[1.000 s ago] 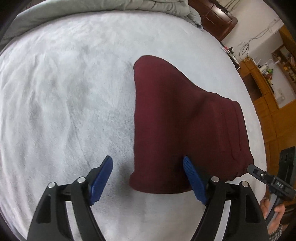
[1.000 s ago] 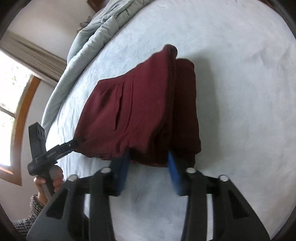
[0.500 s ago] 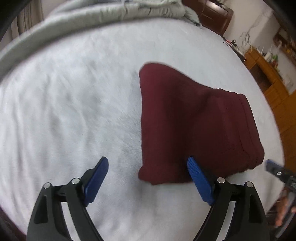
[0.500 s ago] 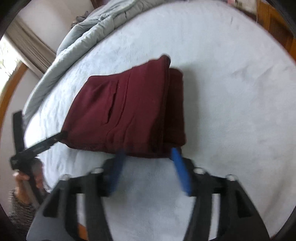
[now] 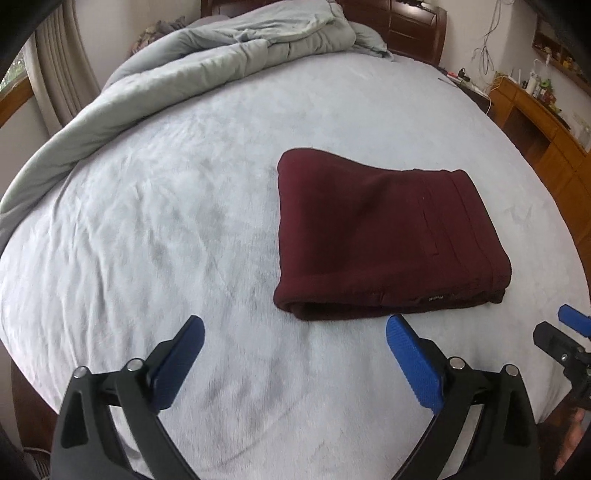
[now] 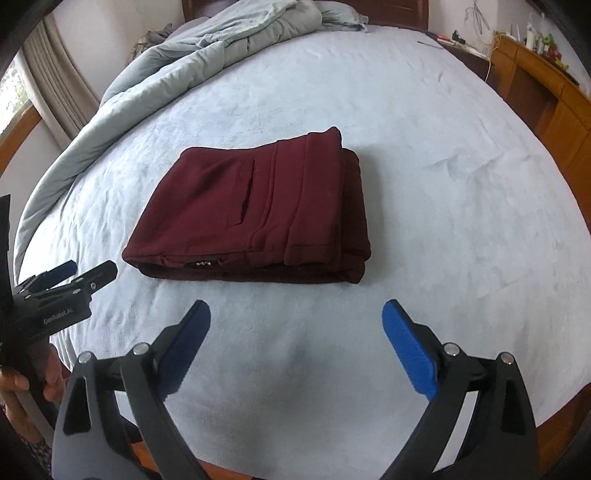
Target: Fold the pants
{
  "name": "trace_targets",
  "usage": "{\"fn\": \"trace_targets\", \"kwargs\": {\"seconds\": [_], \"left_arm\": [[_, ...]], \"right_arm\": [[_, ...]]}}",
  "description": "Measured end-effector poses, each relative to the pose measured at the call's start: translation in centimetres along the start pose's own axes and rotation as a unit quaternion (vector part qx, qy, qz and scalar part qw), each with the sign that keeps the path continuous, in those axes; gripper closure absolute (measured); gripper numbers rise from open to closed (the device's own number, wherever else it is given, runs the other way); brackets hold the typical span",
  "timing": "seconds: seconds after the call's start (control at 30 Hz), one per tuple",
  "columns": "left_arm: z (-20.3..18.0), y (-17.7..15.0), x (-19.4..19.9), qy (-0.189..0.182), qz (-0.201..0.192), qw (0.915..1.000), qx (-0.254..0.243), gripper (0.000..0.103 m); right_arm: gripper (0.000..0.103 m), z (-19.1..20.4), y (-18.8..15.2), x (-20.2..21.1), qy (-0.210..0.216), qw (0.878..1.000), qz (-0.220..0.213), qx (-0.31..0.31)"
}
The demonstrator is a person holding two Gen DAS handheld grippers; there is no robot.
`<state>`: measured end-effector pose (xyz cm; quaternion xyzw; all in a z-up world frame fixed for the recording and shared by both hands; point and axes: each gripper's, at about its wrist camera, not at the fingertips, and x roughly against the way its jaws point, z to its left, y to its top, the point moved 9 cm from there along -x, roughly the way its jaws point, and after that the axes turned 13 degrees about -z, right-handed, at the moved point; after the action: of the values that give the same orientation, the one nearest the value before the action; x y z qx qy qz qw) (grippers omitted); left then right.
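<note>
The maroon pants [image 5: 384, 236] lie folded into a compact rectangle on the pale blue bed [image 5: 184, 221]; they also show in the right wrist view [image 6: 258, 214], pocket slit and waistband facing up. My left gripper [image 5: 293, 328] is open and empty, held back from the near folded edge. My right gripper [image 6: 295, 314] is open and empty, also short of the near edge. The left gripper appears at the left edge of the right wrist view [image 6: 79, 271], and the right gripper's tip at the right edge of the left wrist view [image 5: 557, 332].
A grey duvet [image 5: 184, 74] is bunched along the far left of the bed. A dark wooden headboard [image 5: 406, 26] stands at the back. Wooden cabinets [image 6: 546, 92] with small items line the right side. A window with curtains [image 6: 40, 92] is on the left.
Both grippers have pulled back and up from the pants. The right gripper, which was closed on the near edge, has let go and opened wide. The folded pants now lie flat.
</note>
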<state>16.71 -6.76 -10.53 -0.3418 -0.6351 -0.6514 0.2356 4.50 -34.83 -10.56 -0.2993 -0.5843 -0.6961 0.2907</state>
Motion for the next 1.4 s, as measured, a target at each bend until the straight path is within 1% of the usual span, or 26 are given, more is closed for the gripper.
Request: {"fn": "trace_targets", "kwargs": {"seconds": [0.13, 0.2, 0.27, 0.33, 0.5, 0.63, 0.73, 0.83, 0.9, 1.1, 1.4], "left_arm": [[0.1, -0.3, 1.2, -0.003, 0.001, 0.9999, 0.014, 0.004], [0.1, -0.4, 1.6, 0.002, 0.002, 1.0, 0.008, 0.004], [0.2, -0.7, 1.9, 0.008, 0.003, 1.0, 0.003, 0.004], [0.3, -1.0, 2.0, 0.005, 0.007, 1.0, 0.005, 0.004], [0.2, -1.8, 2.1, 0.003, 0.016, 0.9998, 0.007, 0.004], [0.1, -2.1, 2.1, 0.01, 0.015, 0.9998, -0.002, 0.004], [0.2, -2.2, 1.9, 0.011, 0.018, 0.9998, 0.001, 0.004], [0.4, -2.1, 1.6, 0.017, 0.023, 0.9996, 0.005, 0.004], [0.2, -2.1, 1.4, 0.011, 0.029, 0.9995, -0.002, 0.004], [-0.2, -2.0, 1.3, 0.011, 0.027, 0.9995, -0.013, 0.004], [-0.7, -2.2, 1.3, 0.012, 0.028, 0.9992, -0.025, 0.004]], "right_arm": [[0.007, 0.2, -0.4, 0.2, 0.002, 1.0, 0.003, -0.01], [0.007, 0.2, -0.4, 0.3, -0.004, 1.0, 0.003, -0.012], [0.007, 0.1, -0.3, 0.3, -0.002, 1.0, 0.002, -0.012], [0.006, 0.2, -0.4, 0.3, 0.0, 1.0, 0.002, -0.016], [0.006, 0.5, -0.7, 0.0, 0.003, 1.0, 0.006, -0.021], [0.006, 0.8, -1.1, -0.3, 0.004, 1.0, 0.012, -0.024], [0.006, 1.0, -1.3, -0.4, 0.006, 1.0, 0.016, -0.026], [0.006, 1.2, -1.4, -0.6, -0.002, 1.0, 0.018, -0.023], [0.006, 1.0, -1.3, -0.7, -0.009, 1.0, 0.018, -0.021], [0.006, 0.7, -1.3, -0.9, -0.011, 0.999, 0.024, -0.036], [0.006, 0.6, -1.5, -1.0, -0.012, 0.999, 0.028, -0.043]]}}
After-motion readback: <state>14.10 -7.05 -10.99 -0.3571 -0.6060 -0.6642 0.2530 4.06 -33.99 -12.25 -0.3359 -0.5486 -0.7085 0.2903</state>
